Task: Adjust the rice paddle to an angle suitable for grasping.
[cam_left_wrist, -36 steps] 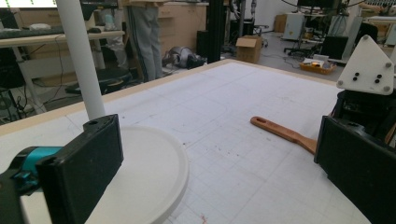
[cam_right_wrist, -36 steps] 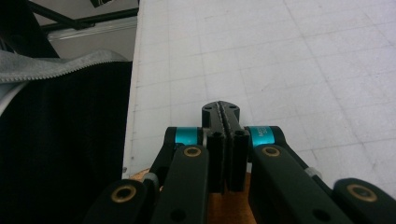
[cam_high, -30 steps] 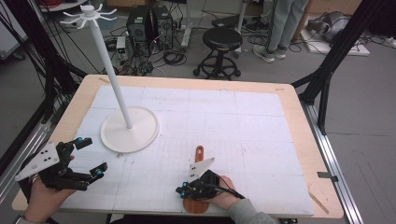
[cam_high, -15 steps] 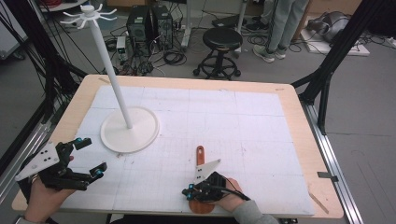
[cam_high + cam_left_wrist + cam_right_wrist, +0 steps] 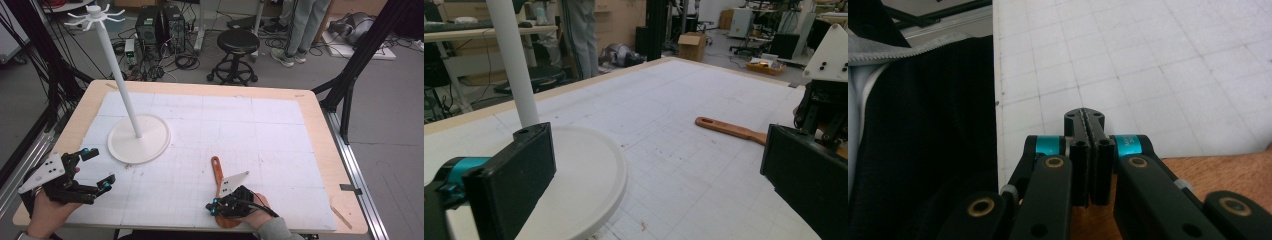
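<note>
A flat wooden spatula with a long orange-brown handle (image 5: pixel 217 172) lies on the white gridded mat near the table's front edge. Its hanging-hole end points away from the person; its broad end is hidden.

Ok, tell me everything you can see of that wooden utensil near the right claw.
The wooden utensil looks like orange-brown wood, with a slim handle that has a small hole at its far end. It lies flat on the white gridded mat, handle pointing away from the person. Its near, wider end runs under the right claw and hand, so its shape there is hidden. The right claw view shows that claw's jaws shut together over wood; whether they pinch it cannot be told.
</note>
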The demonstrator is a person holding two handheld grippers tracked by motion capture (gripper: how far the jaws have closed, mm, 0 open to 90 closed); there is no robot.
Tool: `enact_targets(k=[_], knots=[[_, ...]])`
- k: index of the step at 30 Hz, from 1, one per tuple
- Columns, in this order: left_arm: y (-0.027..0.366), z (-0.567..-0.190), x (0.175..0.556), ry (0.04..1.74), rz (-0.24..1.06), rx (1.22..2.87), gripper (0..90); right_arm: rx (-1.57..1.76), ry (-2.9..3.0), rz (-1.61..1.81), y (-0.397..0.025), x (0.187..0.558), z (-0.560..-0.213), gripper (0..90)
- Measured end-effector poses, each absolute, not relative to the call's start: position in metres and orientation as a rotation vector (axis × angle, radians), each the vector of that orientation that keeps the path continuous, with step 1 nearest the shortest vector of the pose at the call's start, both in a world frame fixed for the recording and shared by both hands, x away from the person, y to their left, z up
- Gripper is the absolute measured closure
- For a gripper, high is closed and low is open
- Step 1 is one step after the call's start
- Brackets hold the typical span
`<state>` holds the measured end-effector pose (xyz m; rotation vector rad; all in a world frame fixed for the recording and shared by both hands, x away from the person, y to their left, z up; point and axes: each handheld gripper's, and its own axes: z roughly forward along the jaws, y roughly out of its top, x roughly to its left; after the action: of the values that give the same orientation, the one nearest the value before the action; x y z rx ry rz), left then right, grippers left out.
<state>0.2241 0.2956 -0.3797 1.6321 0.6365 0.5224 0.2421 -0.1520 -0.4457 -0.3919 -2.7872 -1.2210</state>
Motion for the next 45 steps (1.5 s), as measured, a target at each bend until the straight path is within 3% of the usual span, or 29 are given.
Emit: enact_targets(k=[34, 39, 45], knots=[[0.293, -0.384, 0.226, 0.640, 0.512, 1.659, 1.8, -0.498, -2.711, -1.208, -0.193, 0.253, -0.445, 89.2], [0.291, -0.385, 0.227, 0.634, 0.511, 1.661, 1.8, -0.644, -2.729, -1.463, -0.204, 0.265, -0.431, 89.1], [0.289, -0.387, 0.227, 0.634, 0.506, 1.671, 1.8, -0.776, -2.759, -1.507, -0.210, 0.282, -0.432, 89.1]])
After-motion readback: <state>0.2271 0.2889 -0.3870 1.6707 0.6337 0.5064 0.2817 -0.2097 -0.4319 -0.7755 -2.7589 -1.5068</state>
